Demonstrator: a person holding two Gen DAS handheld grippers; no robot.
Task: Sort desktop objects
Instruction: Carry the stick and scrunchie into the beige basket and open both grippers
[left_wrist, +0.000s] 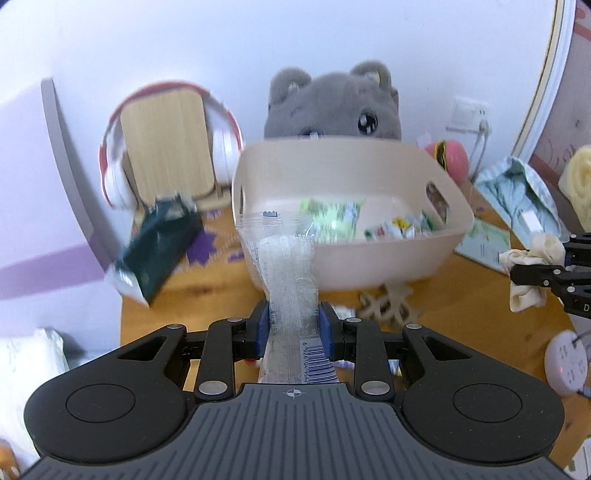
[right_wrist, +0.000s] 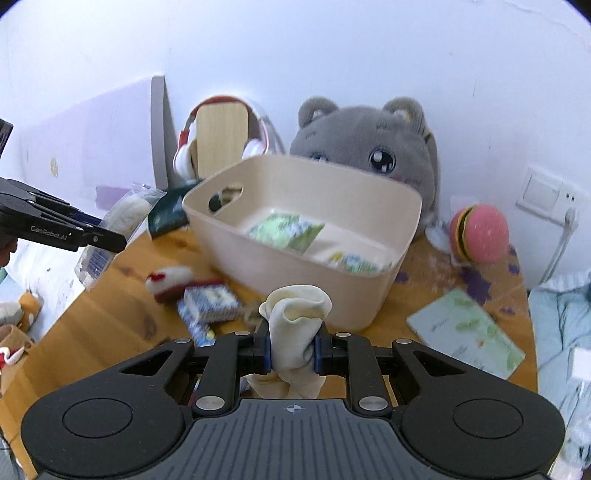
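Clear packet (left_wrist: 291, 273) clamped in left gripper (left_wrist: 293, 325) jaws; right gripper (right_wrist: 293, 350) jaws clamp cream cloth (right_wrist: 295, 325); both angled down toward bin (right_wrist: 369, 206).

Both wrist views close, angled down; share beige bin (left_wrist: 369, 266).

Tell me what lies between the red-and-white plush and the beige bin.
A blue patterned packet lies between the plush and the bin, seen in the right wrist view.
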